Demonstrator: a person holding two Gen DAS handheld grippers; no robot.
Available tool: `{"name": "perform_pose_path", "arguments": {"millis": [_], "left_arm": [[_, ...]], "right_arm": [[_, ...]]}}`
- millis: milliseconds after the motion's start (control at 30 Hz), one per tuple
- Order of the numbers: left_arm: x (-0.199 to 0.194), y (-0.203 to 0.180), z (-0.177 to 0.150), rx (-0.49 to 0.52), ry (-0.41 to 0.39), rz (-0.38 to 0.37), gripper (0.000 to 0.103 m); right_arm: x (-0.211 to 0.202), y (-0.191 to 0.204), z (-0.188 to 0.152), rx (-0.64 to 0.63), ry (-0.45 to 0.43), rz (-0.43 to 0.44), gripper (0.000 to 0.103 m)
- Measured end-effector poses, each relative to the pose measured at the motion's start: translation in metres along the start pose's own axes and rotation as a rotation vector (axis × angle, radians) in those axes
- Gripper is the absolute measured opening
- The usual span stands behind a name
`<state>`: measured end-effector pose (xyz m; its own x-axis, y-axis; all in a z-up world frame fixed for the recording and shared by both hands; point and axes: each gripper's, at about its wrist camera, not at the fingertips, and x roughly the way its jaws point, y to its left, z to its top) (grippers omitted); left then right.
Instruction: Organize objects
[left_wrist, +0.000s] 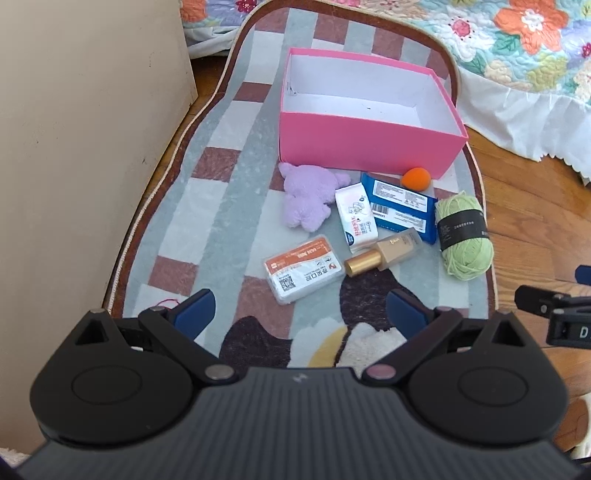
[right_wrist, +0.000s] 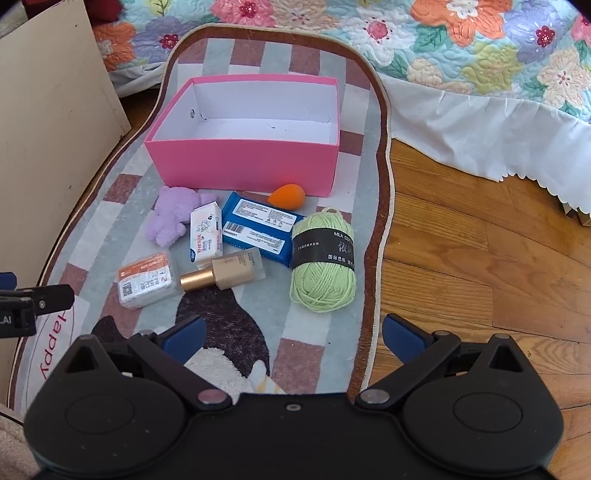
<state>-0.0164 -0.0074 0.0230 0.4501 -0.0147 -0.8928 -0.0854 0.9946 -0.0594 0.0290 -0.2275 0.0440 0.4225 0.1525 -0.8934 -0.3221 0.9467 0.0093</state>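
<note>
My right claw (right_wrist: 291, 338) and left claw (left_wrist: 301, 314) hang wide, empty. The yarn (right_wrist: 323, 262) lies just ahead of the right claw, long axis upright, before the empty pink box (right_wrist: 243, 168).

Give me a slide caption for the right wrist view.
Open right gripper hovers above rug clutter: green yarn, foundation bottle, wipes, beside empty pink box.

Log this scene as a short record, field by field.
container: pink box, open, nothing visible inside
surface: rug
loose items: purple plush, tissue pack, blue wipes pack, orange sponge, green yarn, foundation bottle, mask pack
left gripper: open, holding nothing
right gripper: open, holding nothing
</note>
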Motion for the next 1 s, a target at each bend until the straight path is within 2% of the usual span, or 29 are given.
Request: {"name": "perform_pose_path", "arguments": {"millis": [167,367,633,833,900,1000], "left_arm": [[0.006,0.004,0.0,-0.046,0.043,-0.022,0.101],[0.011,0.002,-0.002,-0.029,0.021,0.042,0.101],[0.012,0.001,-0.003,-0.018,0.016,0.049,0.101],[0.013,-0.006,-0.005,0.011,0.016,0.089,0.101],[0.014,-0.008,-0.006,0.026,0.023,0.076,0.101],[0.016,-0.003,-0.005,-0.002,0.041,0.03,0.101]], "right_arm": [[-0.001,0.0,-0.001,-0.003,-0.007,0.002,0.103],[-0.001,0.0,-0.001,-0.002,-0.008,0.005,0.103],[0.0,0.002,-0.001,-0.011,-0.006,0.001,0.103],[-0.001,0.002,-0.002,-0.009,-0.009,0.0,0.103],[-0.002,0.002,-0.002,-0.01,-0.024,0.001,0.103],[-0.012,0.005,-0.002,-0.033,-0.092,0.015,0.101]]}}
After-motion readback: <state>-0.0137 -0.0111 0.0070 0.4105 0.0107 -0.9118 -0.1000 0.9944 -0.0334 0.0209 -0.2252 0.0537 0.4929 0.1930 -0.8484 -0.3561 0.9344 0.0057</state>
